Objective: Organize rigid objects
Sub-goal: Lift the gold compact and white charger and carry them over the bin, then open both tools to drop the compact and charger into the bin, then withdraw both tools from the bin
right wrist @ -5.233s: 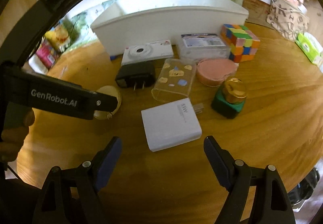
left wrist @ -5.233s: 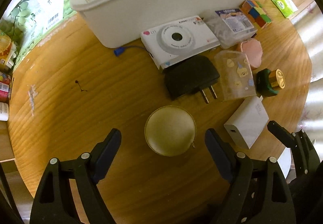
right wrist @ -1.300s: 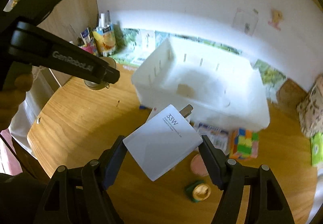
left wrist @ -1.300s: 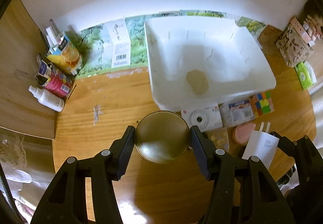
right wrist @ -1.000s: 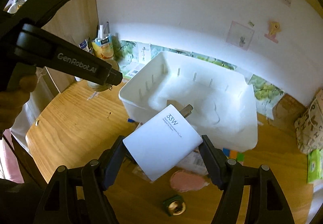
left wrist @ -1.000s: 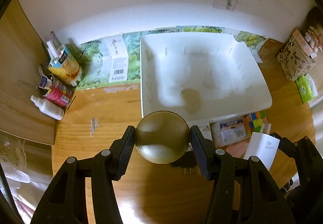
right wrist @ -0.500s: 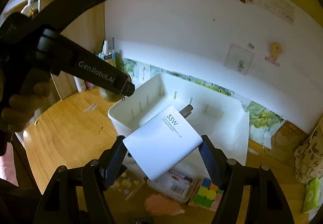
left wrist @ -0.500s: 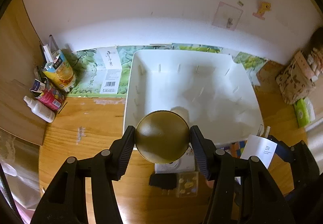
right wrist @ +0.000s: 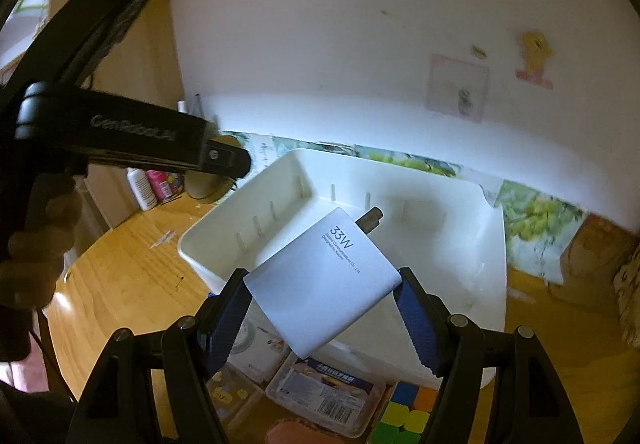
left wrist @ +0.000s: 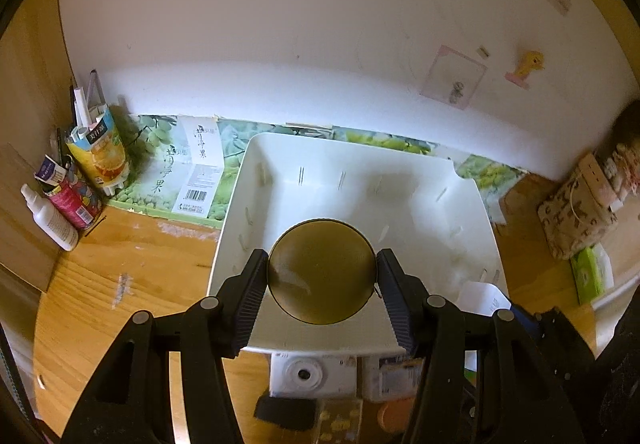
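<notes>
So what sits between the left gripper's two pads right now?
A round gold tin, clamped edge to edge by the left gripper and held over the white bin; the left wrist view shows it best.

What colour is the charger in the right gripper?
White with grey "33W" print; the charger shows best in the right wrist view.

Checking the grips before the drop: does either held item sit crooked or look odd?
The white charger sits skewed in the right gripper, pinched at opposite corners, prongs angled up over the white bin. The round tin sits squarely in the left gripper.
</notes>
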Available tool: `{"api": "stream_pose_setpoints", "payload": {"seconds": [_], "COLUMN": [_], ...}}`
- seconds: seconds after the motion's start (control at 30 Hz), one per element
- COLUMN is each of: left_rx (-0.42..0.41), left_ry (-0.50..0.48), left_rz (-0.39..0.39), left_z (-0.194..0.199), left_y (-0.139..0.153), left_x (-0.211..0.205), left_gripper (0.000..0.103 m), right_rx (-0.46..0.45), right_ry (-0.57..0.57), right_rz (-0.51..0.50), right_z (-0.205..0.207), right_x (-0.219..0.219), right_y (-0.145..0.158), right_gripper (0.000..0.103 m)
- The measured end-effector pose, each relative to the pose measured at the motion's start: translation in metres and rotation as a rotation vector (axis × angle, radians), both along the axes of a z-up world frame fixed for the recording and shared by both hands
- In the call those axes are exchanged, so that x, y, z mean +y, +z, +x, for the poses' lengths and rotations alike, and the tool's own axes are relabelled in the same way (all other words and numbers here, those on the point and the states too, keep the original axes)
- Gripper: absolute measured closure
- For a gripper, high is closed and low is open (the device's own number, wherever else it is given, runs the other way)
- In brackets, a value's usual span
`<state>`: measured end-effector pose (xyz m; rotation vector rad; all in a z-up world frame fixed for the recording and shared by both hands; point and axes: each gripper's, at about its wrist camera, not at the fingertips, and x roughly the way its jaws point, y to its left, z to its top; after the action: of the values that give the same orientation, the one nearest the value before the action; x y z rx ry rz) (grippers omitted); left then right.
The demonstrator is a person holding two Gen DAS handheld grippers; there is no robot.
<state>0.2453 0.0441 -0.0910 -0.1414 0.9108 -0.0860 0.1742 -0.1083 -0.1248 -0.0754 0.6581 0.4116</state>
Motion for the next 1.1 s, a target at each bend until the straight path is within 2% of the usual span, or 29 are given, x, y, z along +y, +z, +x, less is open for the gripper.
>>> {"api": "stream_pose_setpoints", "payload": {"seconds": [0.2,0.47,0.53,0.63,0.67,0.73,1.1], "left_rx": [0.031,0.039,0.066,0.093,0.092,0.076,0.013], "left_ry": [0.033,0.013,-0.003,-0.015,-0.015,-0.013,0.001], "left_rz": [-0.004,0.025,0.033,0.040,0.047,0.059,0.108], "left_z": [0.013,0.024,0.027,0.029,0.029,0.027,0.012], "left_y": [-0.015,-0.019,-0.022,-0.026,-0.025,-0.022,-0.001], "left_x": [-0.006,-0.021,-0.025,-0.029,-0.031,-0.032,-0.029], "left_gripper": [0.044,0.044,0.043,0.040,0.037,0.024,0.023], "right_rx": [0.046,0.131,0.163,0.156,0.153,0.143,0.107], "right_ry": [-0.063,-0.125,-0.129,-0.118,-0.113,-0.099,-0.087], "right_rz": [0.038,0.086,0.108,0.146,0.144,0.135,0.119], "right_z": [0.013,0.026,0.029,0.028,0.027,0.026,0.013], "right_x": [-0.020,-0.044,-0.048,-0.050,-0.049,-0.046,-0.040], "right_y": [-0.016,-0.033,-0.036,-0.035,-0.034,-0.032,-0.017], "right_gripper": [0.030,0.029,0.029,0.026,0.024,0.024,0.023]}}
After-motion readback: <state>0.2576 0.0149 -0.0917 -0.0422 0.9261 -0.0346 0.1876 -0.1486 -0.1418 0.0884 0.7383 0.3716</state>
